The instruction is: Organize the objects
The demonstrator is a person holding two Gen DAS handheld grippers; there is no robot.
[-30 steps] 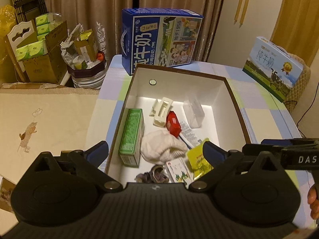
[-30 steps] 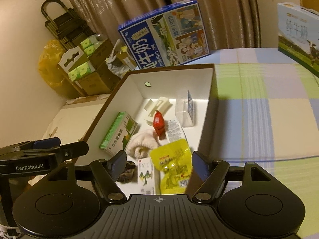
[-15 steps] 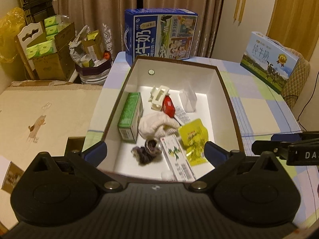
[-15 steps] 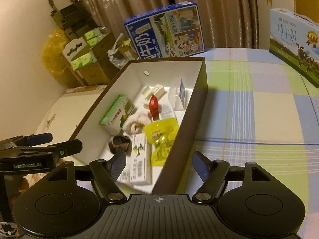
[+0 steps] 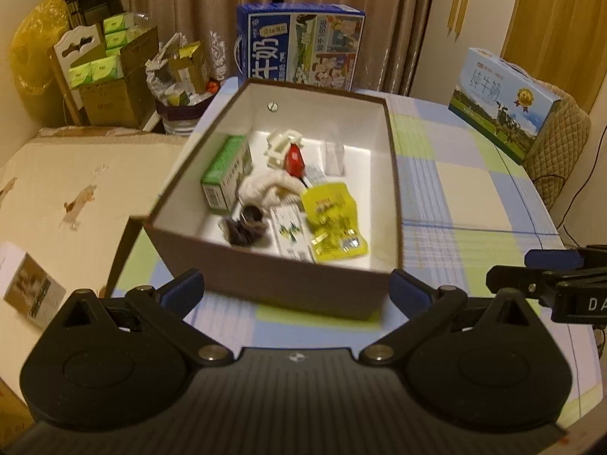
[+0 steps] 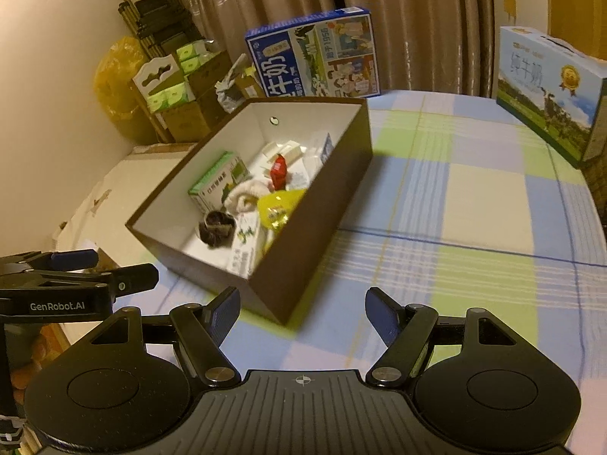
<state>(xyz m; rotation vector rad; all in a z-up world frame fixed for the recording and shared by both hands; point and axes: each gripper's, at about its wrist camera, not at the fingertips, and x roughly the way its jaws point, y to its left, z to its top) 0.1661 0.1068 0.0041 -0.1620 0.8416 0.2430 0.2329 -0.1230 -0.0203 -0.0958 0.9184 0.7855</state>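
Blue-padded left gripper (image 5: 296,288) and right gripper (image 6: 303,309) gape wide, empty

this looks like a room in someone's home. long brown curtains (image 5: 182,11) hang at the back. the table has a soft checked cloth (image 6: 474,204) in blue, green and cream. two milk gift boxes (image 5: 299,51) (image 5: 500,102) stand on it. in the corner sit a cardboard box (image 5: 114,83) full of green packs and a yellow bag (image 5: 30,53). beside the table is a cream cover with small animal pictures (image 5: 76,174), maybe a bed.
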